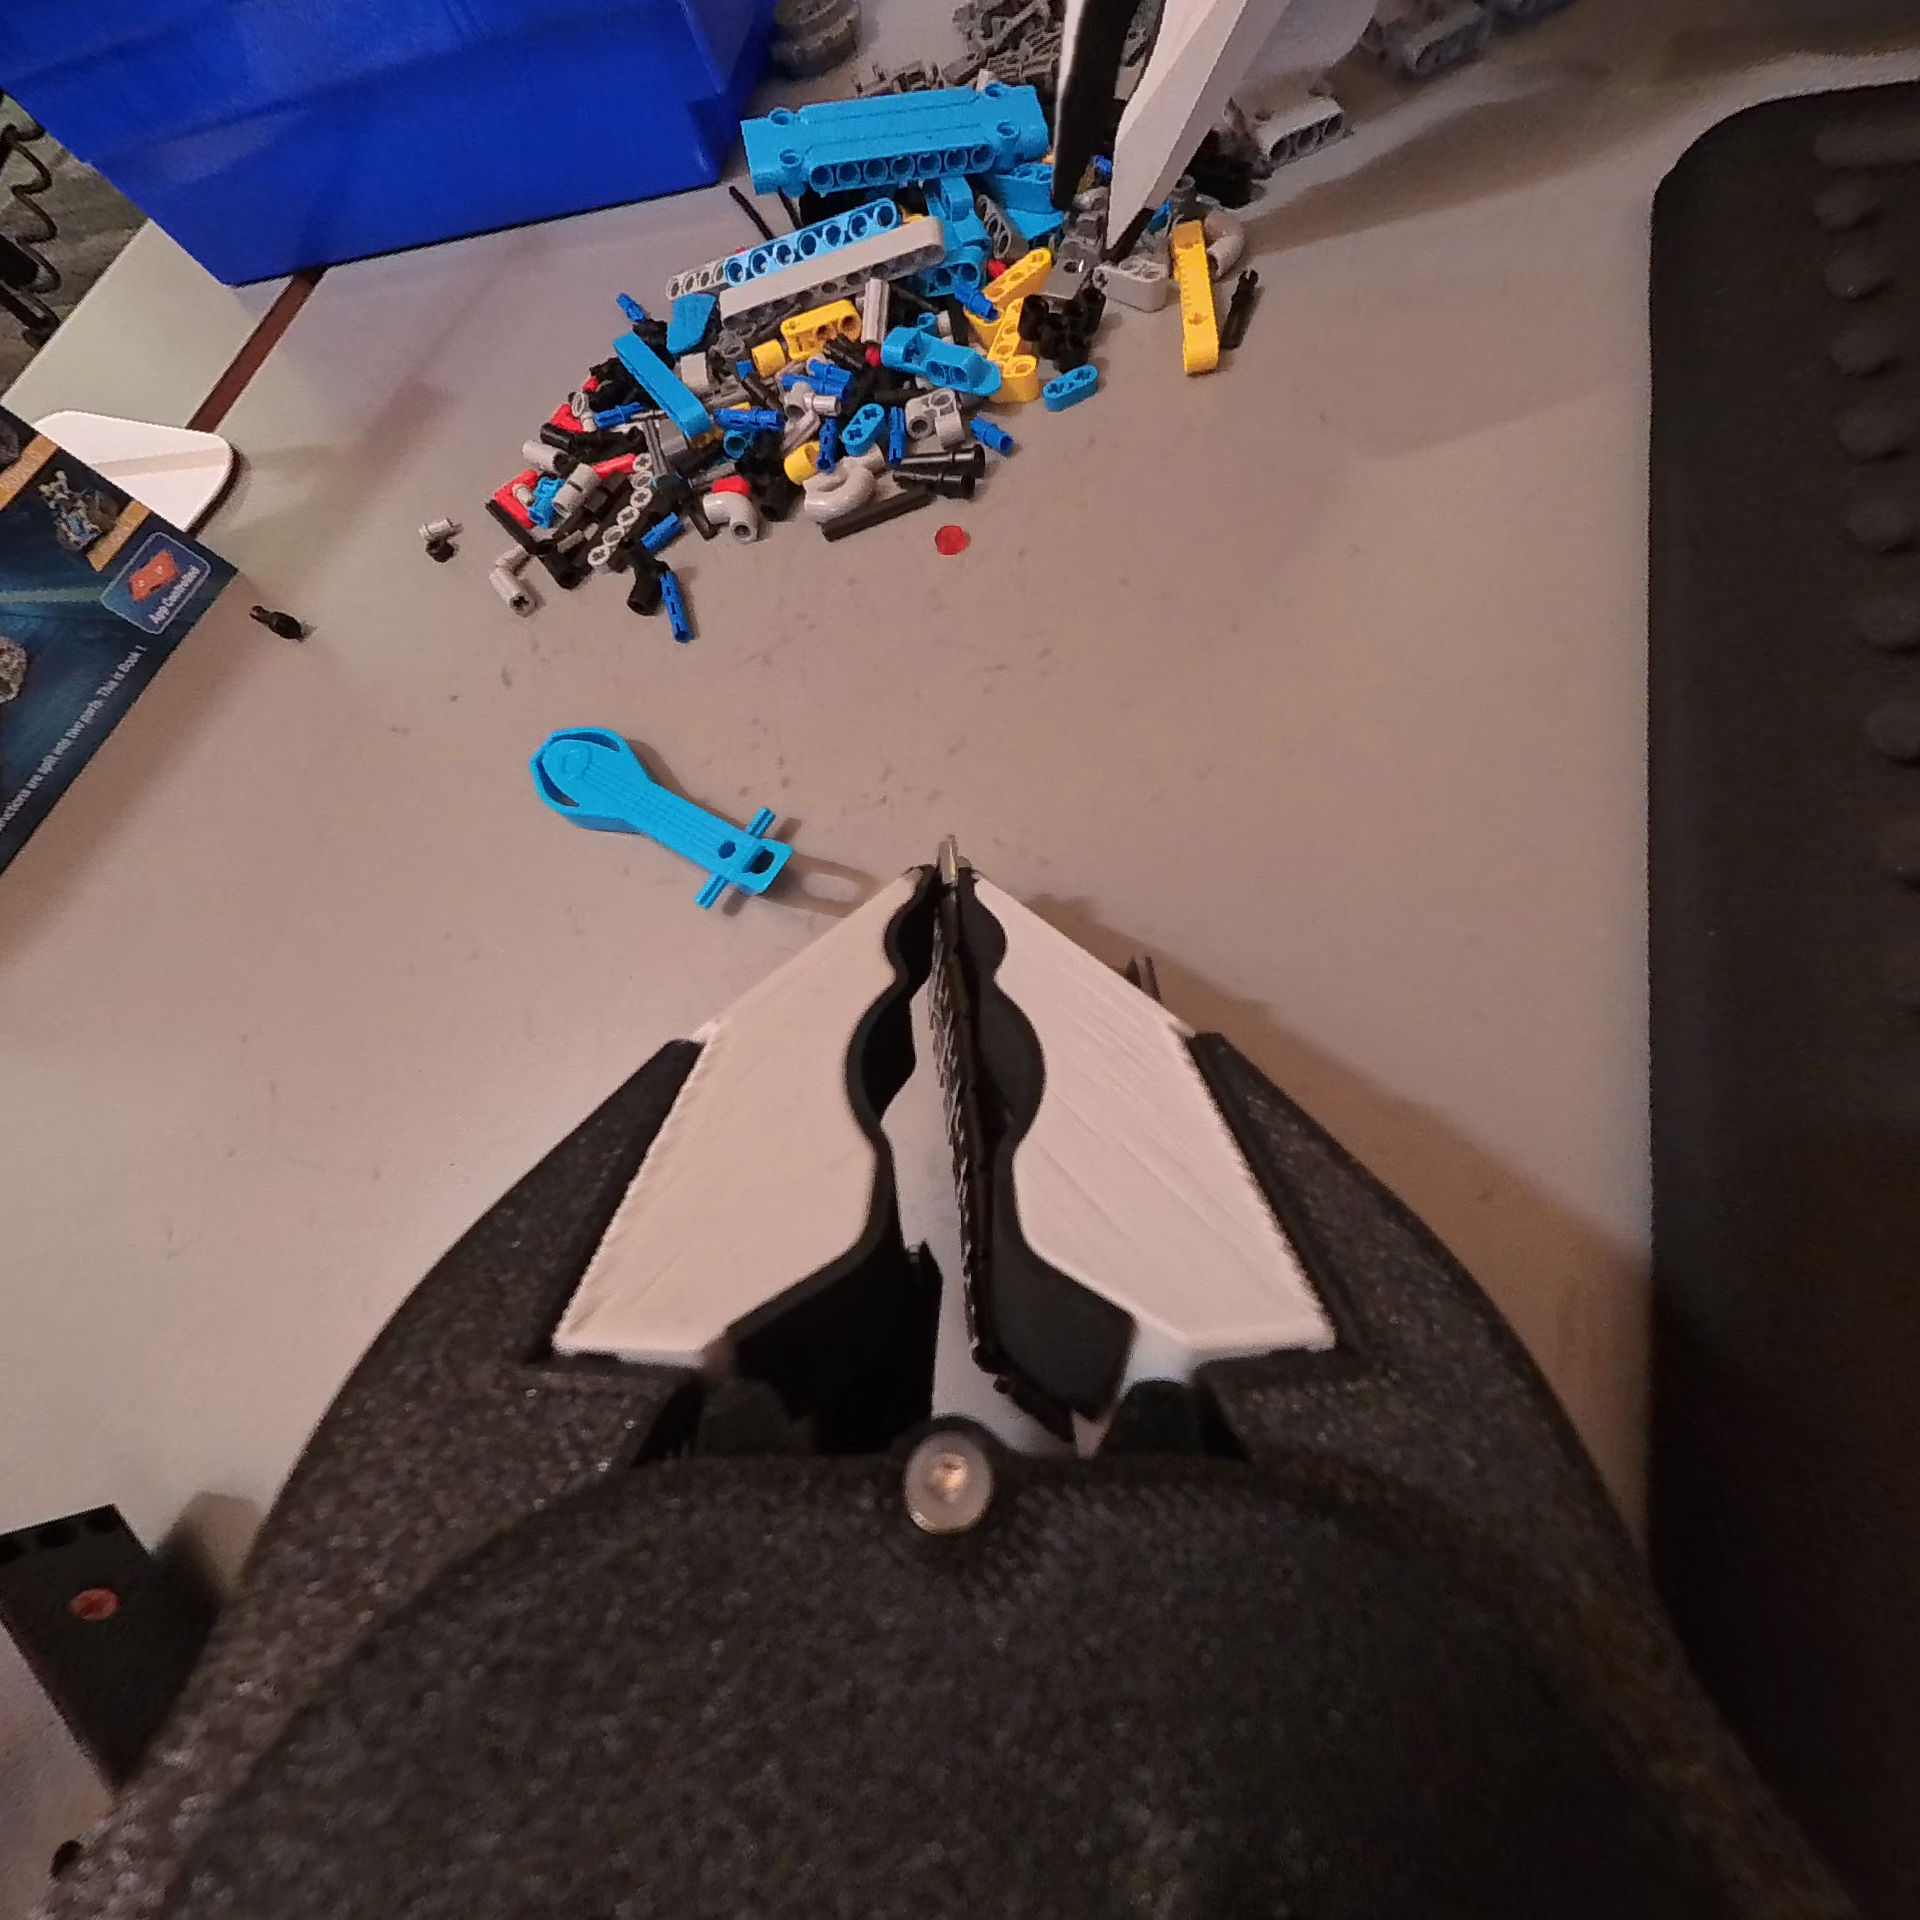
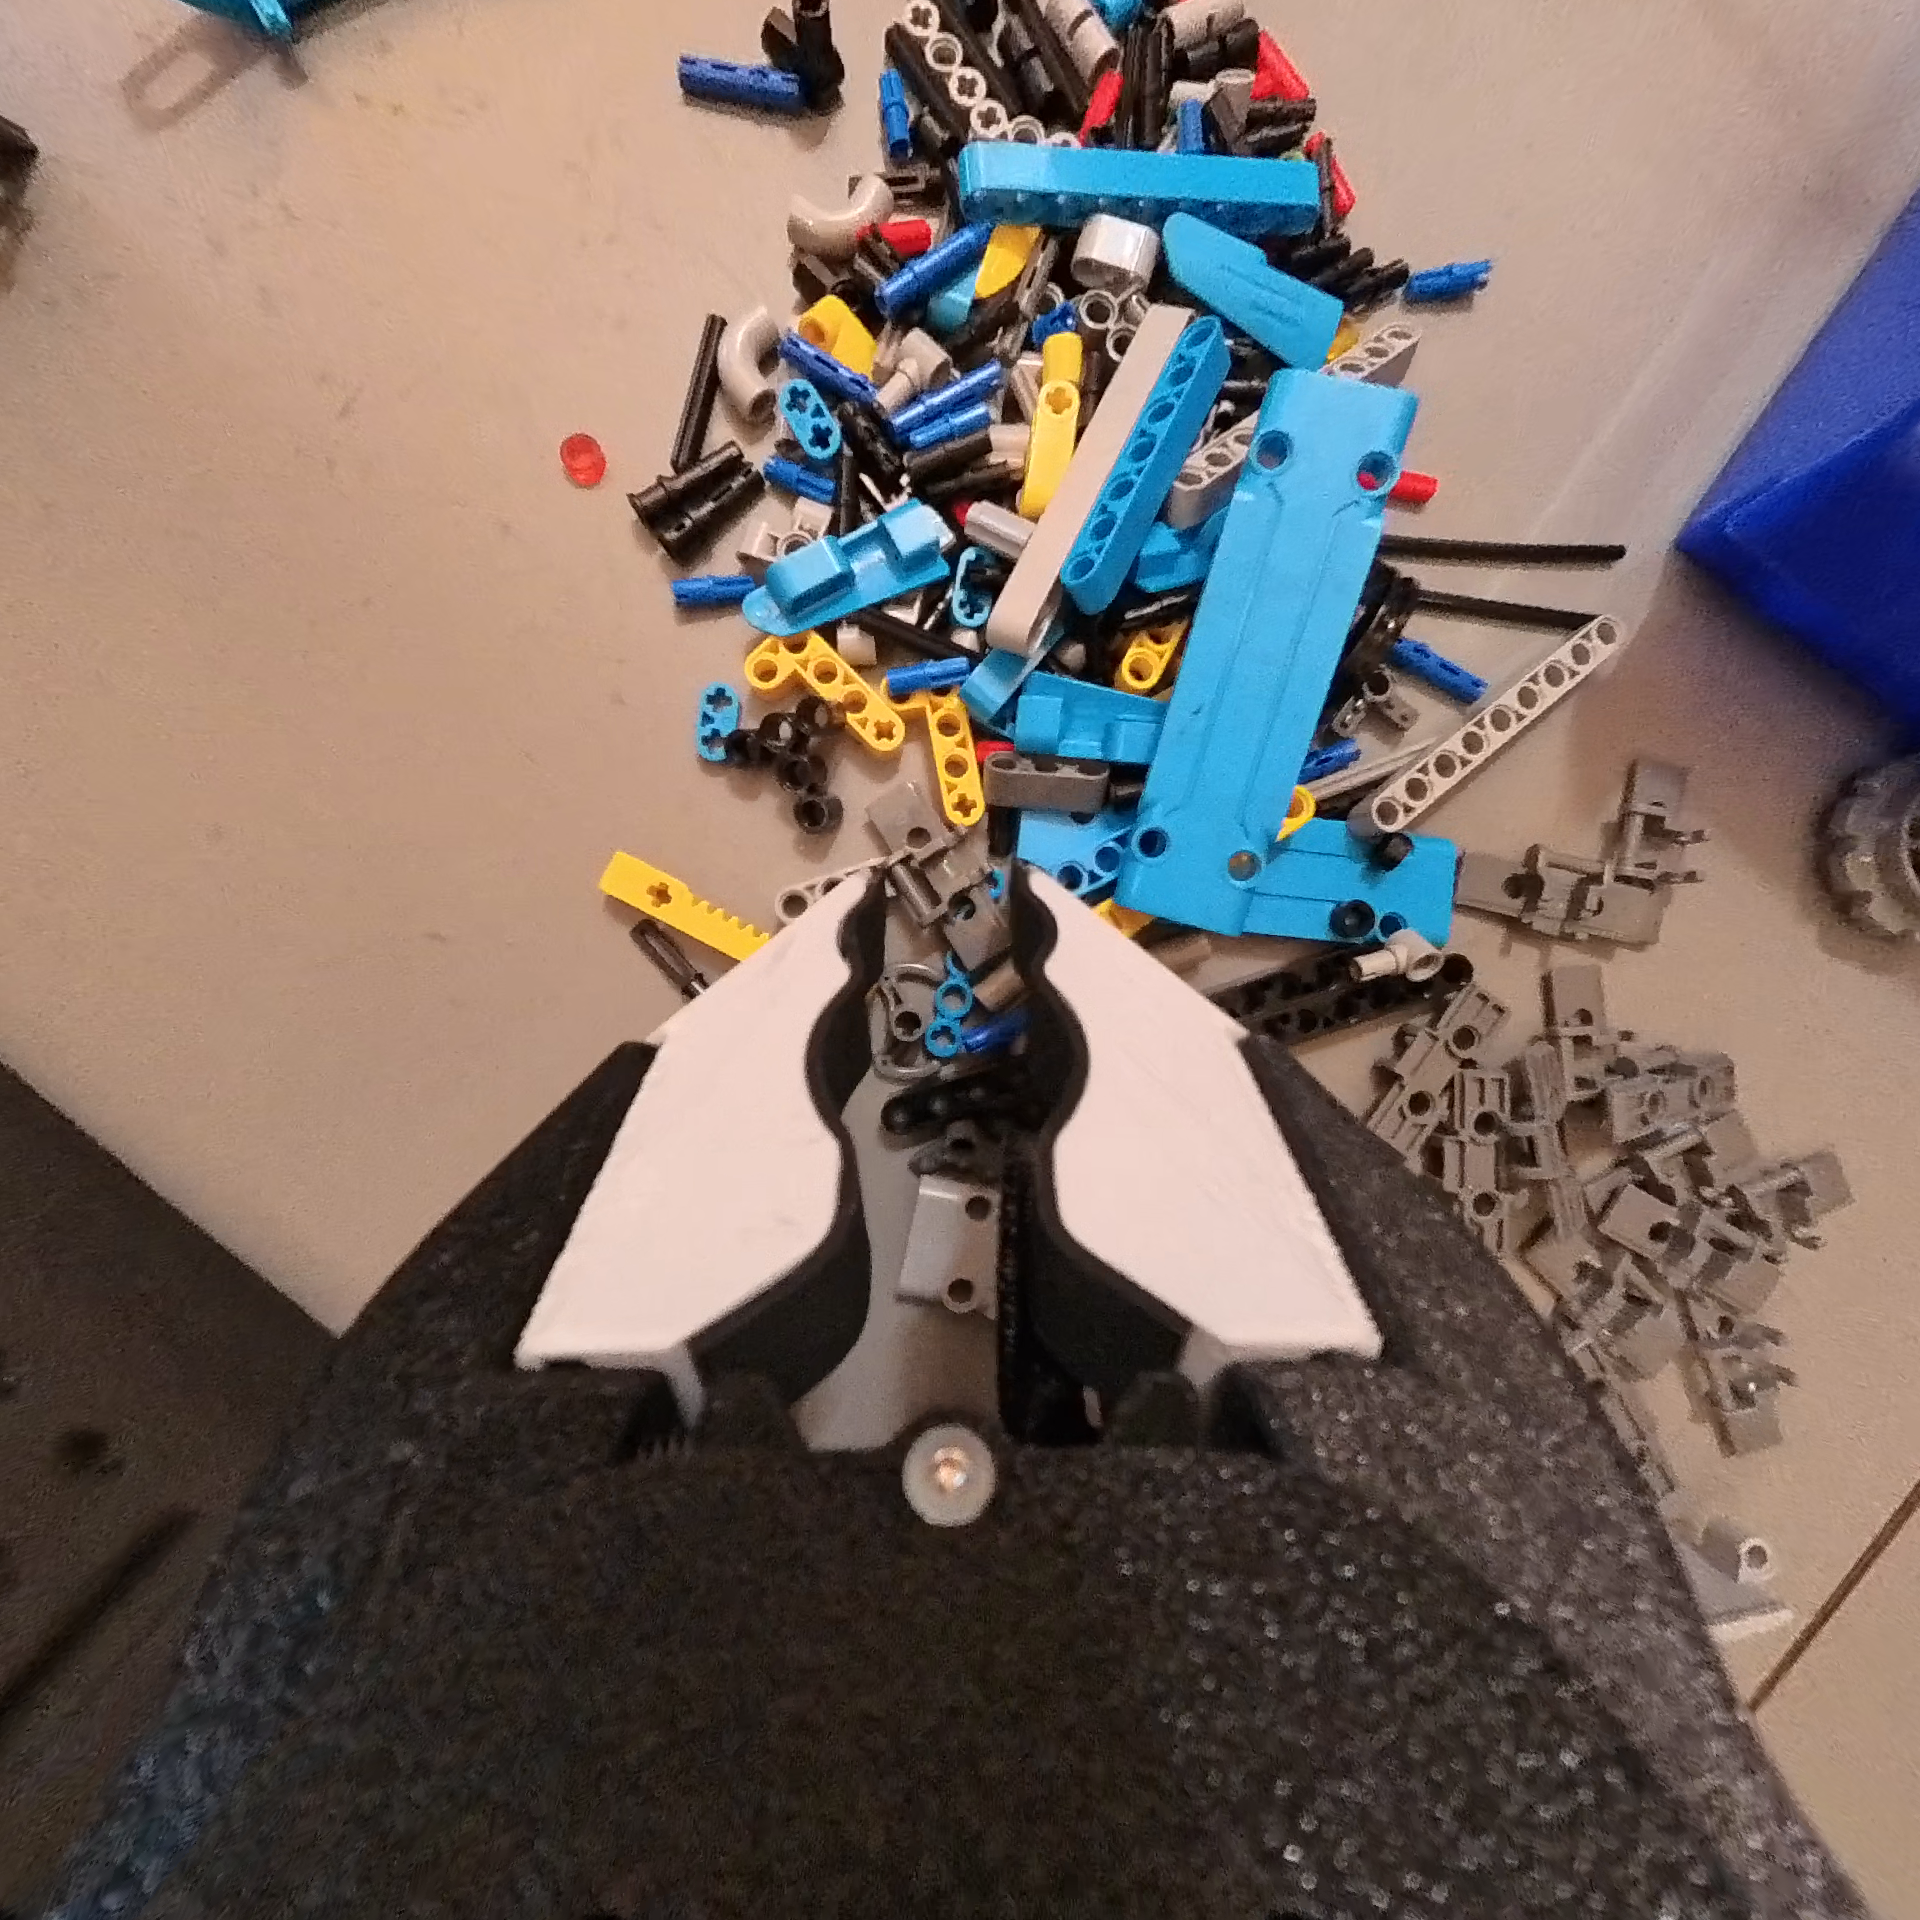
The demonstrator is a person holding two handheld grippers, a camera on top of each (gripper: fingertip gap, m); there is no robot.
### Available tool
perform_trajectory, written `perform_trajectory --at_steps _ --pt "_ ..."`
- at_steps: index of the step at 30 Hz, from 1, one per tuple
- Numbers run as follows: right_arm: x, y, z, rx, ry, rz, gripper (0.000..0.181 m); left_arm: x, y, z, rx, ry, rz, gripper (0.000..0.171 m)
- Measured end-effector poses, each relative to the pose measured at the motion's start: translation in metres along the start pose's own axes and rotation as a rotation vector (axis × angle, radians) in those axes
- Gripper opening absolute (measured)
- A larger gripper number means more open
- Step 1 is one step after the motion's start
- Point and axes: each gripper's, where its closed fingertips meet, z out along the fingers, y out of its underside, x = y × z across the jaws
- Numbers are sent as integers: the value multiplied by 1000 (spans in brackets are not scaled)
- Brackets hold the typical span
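Note:
A heap of small plastic building pieces in blue, yellow, grey and black lies on the pale table. My left gripper hovers near the table's middle, short of the heap. Its jaws are together, with a small thin grey piece sticking out at the tips. My right gripper reaches down into the near edge of the heap. Its jaws stand narrowly apart and pinch a grey connector piece. It also shows in the left wrist view at the heap's far side.
A light-blue flat tool lies left of my left gripper. A blue bin stands far left, also in the right wrist view. A booklet, a black mat, a red stud, grey connectors and a wheel lie around. Across from one pair of fingers to the other is roughly 20 cm.

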Motion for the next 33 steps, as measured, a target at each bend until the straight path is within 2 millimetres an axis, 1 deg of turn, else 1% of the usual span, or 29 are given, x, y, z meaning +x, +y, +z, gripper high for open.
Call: perform_trajectory --at_steps 5,9,12,13,15,17,18,21,22,23,24,26,27,29,30,31,33 --pt "-4 -3 3 -22 -64 33 17 1 0 0 0 3 -1 3" --pt "-5 -3 3 -26 -66 6 16 1 0 0 0 6 0 3" --pt "0 -8 -7 6 -22 -18 16 1 0 0 1 7 0 3" --pt "6 -8 -14 12 4 -21 16 1 0 0 0 7 1 3" --pt "28 -11 -34 53 76 9 15 2 0 0 0 7 2 3" --pt "60 -4 -51 55 161 77 15 2 0 0 -1 7 5 3" --pt "73 4 -55 39 183 112 16 2 0 0 -2 8 6 3" --pt "110 32 -51 -18 284 207 16 3 0 1 -5 9 14 3" --pt "113 36 -49 -19 284 237 19 3 0 1 -6 11 15 3" --pt "109 37 -47 -4 262 247 23 4 0 1 -5 14 15 4" --pt "103 34 -48 24 247 244 24 5 0 1 -5 18 14 4" --pt "85 29 -50 61 210 208 24 7 1 1 -8 29 15 4" --pt "65 26 -49 69 134 176 24 8 2 2 -12 32 17 5" --pt "8 23 -48 77 -88 113 27 8 2 3 -16 28 26 6" --pt "-12 24 -46 58 -142 100 31 8 2 3 -17 27 27 6" --pt "-24 27 -42 32 -152 82 32 7 2 2 -18 27 27 6" --pt "-37 29 -33 9 -102 23 31 7 3 2 -22 26 26 6"
